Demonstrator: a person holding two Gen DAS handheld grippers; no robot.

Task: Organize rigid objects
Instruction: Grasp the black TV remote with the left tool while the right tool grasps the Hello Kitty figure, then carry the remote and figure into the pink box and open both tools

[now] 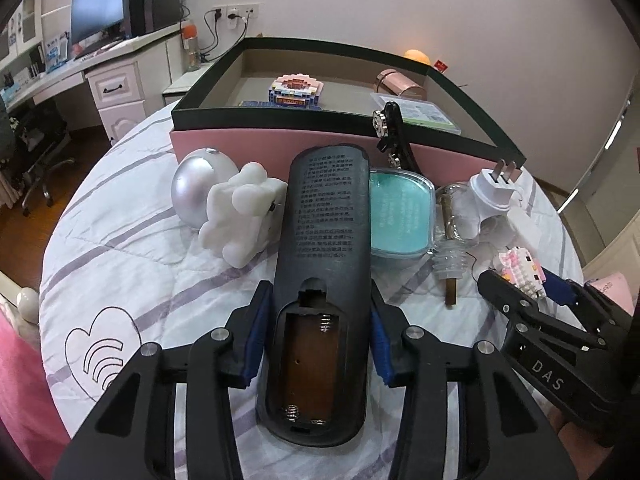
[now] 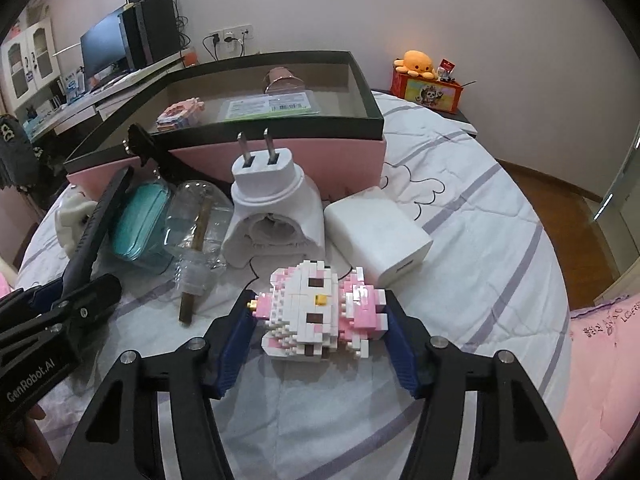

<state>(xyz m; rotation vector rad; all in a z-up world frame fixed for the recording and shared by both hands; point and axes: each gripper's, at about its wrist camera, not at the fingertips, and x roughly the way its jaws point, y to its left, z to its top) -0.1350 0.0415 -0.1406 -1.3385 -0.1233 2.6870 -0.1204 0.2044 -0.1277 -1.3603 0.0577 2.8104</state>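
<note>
A white quilt with purple stripes (image 1: 132, 240) covered the round bed. At its far side sat an open box (image 1: 280, 148), pink walls with a dark rim; inside lay a small block building (image 1: 296, 92), a rose-coloured tin (image 1: 398, 82) and a flat clear case (image 1: 420, 114). A black tool (image 1: 390, 136) leaned on the box's front wall.

Left gripper (image 1: 318, 332) pinched the black remote (image 1: 324, 264) on both long sides near the open battery bay, blue pads touching the casing, jaws partly closed. The remote lay back side up, pointing at the box. On its left were a white bumpy figure (image 1: 244, 216) and a silver egg-shaped thing (image 1: 196, 188). On its right were a teal case (image 1: 400, 216), partly under the remote's edge, and a clear bottle (image 1: 456, 220) with a brown stick in it.

Right gripper (image 2: 320, 328) straddled the pink-and-white brick cat (image 2: 320, 312) lying on the quilt; both pads touched or all but touched its sides, jaws about half closed. Whether the grip was firm, could not tell. Just beyond it stood a white plug adapter (image 2: 272, 200), prongs up, and a white charger block (image 2: 376, 228) beside it.
</note>
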